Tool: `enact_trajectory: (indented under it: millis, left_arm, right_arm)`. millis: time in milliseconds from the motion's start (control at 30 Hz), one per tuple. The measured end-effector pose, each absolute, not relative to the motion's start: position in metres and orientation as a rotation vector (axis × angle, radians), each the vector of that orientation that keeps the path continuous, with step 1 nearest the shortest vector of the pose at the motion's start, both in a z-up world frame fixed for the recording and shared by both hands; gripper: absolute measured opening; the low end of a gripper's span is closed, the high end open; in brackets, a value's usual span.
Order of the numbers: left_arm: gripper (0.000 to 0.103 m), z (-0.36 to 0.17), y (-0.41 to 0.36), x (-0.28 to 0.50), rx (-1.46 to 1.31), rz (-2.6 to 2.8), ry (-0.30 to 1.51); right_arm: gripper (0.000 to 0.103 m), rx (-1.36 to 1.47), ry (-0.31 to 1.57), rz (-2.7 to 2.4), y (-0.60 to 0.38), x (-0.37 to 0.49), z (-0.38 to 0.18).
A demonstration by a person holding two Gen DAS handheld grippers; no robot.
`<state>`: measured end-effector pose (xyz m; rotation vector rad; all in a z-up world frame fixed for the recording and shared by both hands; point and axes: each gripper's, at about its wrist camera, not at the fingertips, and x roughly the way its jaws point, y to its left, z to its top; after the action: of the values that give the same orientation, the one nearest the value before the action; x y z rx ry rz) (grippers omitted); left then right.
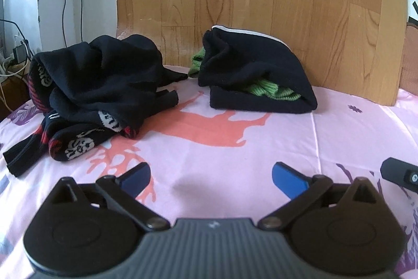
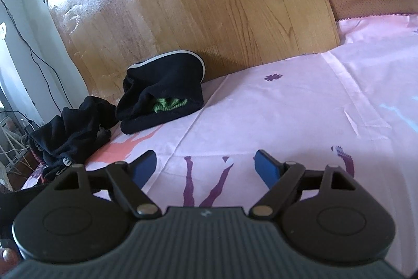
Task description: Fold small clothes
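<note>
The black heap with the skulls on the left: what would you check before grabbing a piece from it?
1. Left gripper open, nothing held: ok.
2. Right gripper open, nothing held: ok.
3. Crumpled pile unfolded, in view: ok.
4. Folded stack sits apart from the pile: ok.
5. Bare pink sheet in front for folding: ok.
6. How many garments are in the pile: cannot tell.

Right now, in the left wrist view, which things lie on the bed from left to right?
Crumpled black clothes with skull print → folded black garment with green knit inside → black tip of the right gripper at the edge.
</note>
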<state>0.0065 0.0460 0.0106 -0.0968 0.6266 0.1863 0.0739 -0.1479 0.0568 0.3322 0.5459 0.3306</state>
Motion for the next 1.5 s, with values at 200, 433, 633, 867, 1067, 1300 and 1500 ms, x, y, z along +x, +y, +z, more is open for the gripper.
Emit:
enact_trajectory:
  millis: [200,433,633,867,1067,1300,1500]
  left_arm:
    - [0.103,0.0094,0.0457,0.0080,-0.092,0.189,0.639]
    - [0.103,0.0089,0.0448,0.0085,-0.089,0.189,0.648]
    - [0.103,0.0087,0.0451,0.0092,-0.088,0.185,0.652]
    - [0.103,0.0081,0.0460,0.0096,-0.087,0.180,0.652]
    - [0.103,0.0089,0.0427,0.0073,-0.084,0.179,0.642]
    - [0.103,0.0087,0.0442,0.0081,-0.087,0.187,0.645]
    - [0.103,0.0073,0.0450,0.0111,-0.083,0.182,0.673]
  right_arm:
    - [0.085,0.353,0.563,0.330,-0.1503,0.0758,0.0557]
    - [0.086,0.369,0.575,0.327,-0.1516,0.0762,0.0551]
    - [0.086,0.374,0.584,0.325,-0.1522,0.0770,0.0549]
    - [0.087,0.367,0.591,0.323,-0.1516,0.0776,0.0547]
    - [0.087,0.354,0.592,0.326,-0.1508,0.0780,0.0544]
    - [0.088,0.367,0.600,0.323,-0.1526,0.0790,0.0541]
    - [0.088,0.367,0.600,0.325,-0.1530,0.0794,0.0539]
